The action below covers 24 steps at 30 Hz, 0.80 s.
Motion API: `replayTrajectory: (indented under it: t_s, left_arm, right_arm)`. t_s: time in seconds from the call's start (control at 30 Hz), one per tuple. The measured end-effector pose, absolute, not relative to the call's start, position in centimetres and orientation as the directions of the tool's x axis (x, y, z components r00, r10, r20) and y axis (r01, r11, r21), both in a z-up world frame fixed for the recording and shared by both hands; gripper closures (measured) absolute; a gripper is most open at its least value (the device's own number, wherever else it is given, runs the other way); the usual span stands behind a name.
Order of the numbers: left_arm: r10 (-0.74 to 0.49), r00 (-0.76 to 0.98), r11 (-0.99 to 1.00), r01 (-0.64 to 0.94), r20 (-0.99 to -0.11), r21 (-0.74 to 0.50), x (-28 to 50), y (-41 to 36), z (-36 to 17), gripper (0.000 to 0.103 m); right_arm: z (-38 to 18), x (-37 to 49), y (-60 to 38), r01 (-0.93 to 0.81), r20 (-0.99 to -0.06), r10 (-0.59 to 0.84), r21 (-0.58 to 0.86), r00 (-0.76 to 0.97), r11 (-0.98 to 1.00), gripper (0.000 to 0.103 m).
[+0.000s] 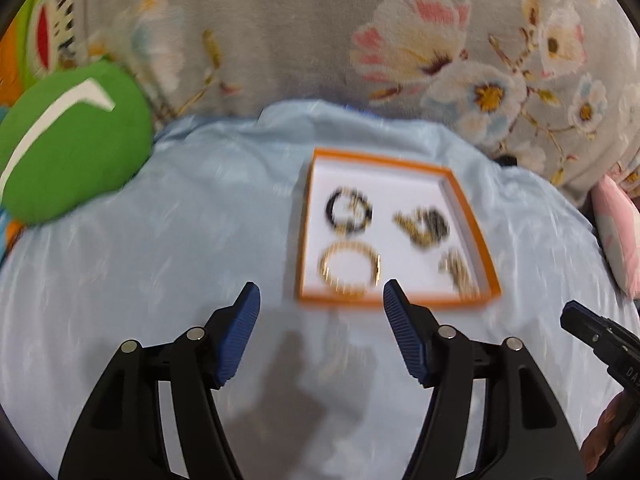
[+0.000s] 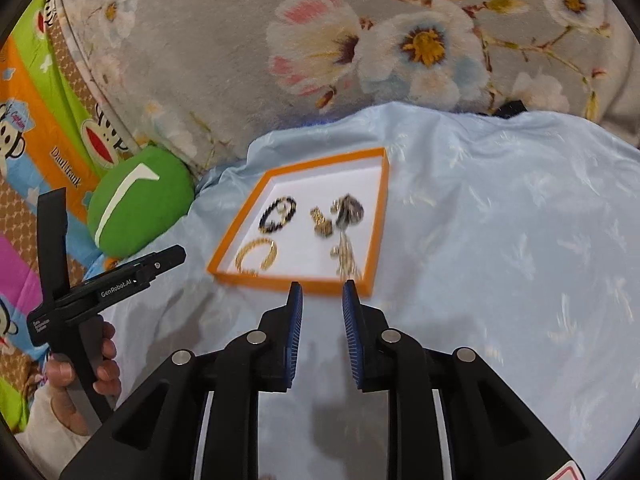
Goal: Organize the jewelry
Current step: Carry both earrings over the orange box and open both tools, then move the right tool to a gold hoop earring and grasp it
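An orange-rimmed white tray lies on a light blue cloth. In it lie a black bead bracelet, a gold bangle, a dark and gold cluster and a gold chain piece. My left gripper is wide open and empty, just short of the tray's near rim. My right gripper is open with a narrow gap, empty, at the tray's near rim. The left gripper's body shows in the right wrist view.
A green round cushion lies left of the tray. A grey floral blanket rises behind the blue cloth. A cartoon-print bedsheet is far left. A pink item is at right.
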<state>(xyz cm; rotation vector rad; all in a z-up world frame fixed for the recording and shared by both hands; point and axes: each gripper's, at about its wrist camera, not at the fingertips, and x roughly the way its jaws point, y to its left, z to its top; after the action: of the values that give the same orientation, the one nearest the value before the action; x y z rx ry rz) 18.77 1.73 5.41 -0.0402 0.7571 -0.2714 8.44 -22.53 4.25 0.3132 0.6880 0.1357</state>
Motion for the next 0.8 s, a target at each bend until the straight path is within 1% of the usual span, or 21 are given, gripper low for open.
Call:
replayTrajectory:
  t_s: [0.17,0.3,0.37,0.4,0.43,0.47,0.53,0.73,0.8]
  left_arm:
    - [-0.245,0.656,0.967,0.212,-0.714,-0.138,12.4,3.0,2.3,0.041]
    - [-0.202,0.631,0.975,0.199,-0.75,-0.095,9.5,2.6,0.1,0.041]
    - [-0.205,0.61,0.975,0.195,-0.765,-0.105,8.8,2.7,-0.6,0.041]
    - [-0.196,0.623,0.977,0.192,-0.757,-0.096,8.3,2.7,-0.5,0.041]
    - [-0.194,0.631,0.977,0.192,-0.751,-0.092,7.9,2.8,-0.4,0.04]
    - [-0.186,0.633,0.979,0.186,-0.752,-0.085,7.7,2.9,-0.5,0.036]
    - [-0.175,0.634,0.982,0.17,-0.754,-0.085,7.4,3.1,-0.6,0.036]
    - [-0.194,0.63,0.98,0.166,-0.752,-0.113,7.4,3.6,-0.7,0.034]
    - [-0.195,0.63,0.979,0.166,-0.752,-0.115,7.4,3.6,-0.7,0.032]
  right_arm:
    - [1.2,2.5,-19.3,-0.017,-0.662,0.219,0.297,0.717,0.955,0.082]
    - [-0.1,1.1,-16.7,-0.033,-0.693,0.199,0.245,0.693,0.969,0.082]
    - [-0.5,0.9,-15.8,-0.041,-0.703,0.19,0.224,0.685,0.974,0.081]
    - [-0.6,0.9,-15.4,-0.044,-0.707,0.189,0.218,0.681,0.975,0.08]
    - [-0.8,0.9,-15.1,-0.043,-0.711,0.185,0.212,0.678,0.976,0.075]
    - [-0.9,1.0,-14.9,-0.043,-0.714,0.181,0.207,0.676,0.977,0.073]
    - [-1.1,1.2,-14.5,-0.036,-0.72,0.162,0.188,0.674,0.982,0.07]
    - [-1.6,2.1,-14.8,-0.001,-0.744,0.147,0.193,0.652,0.981,0.071]
    - [-1.6,2.1,-14.7,0.008,-0.748,0.131,0.179,0.65,0.984,0.074]
